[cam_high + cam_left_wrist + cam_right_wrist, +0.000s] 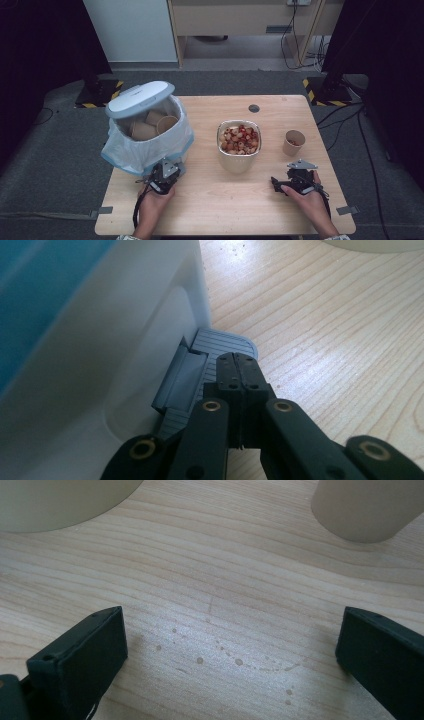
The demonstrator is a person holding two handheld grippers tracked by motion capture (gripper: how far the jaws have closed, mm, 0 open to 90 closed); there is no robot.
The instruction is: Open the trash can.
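Underneath, ribbed grey plastic pedal (pixel 220 347).

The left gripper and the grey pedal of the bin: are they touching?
Touching. In the left gripper view, the shut left gripper rests its tips on the ribbed grey pedal at the foot of the bin, with no gap visible.

A bowl (pixel 239 140) of red and pale bits stands mid-counter (pixel 210 200). A paper cup (pixel 293 142) stands well to its right, apart.
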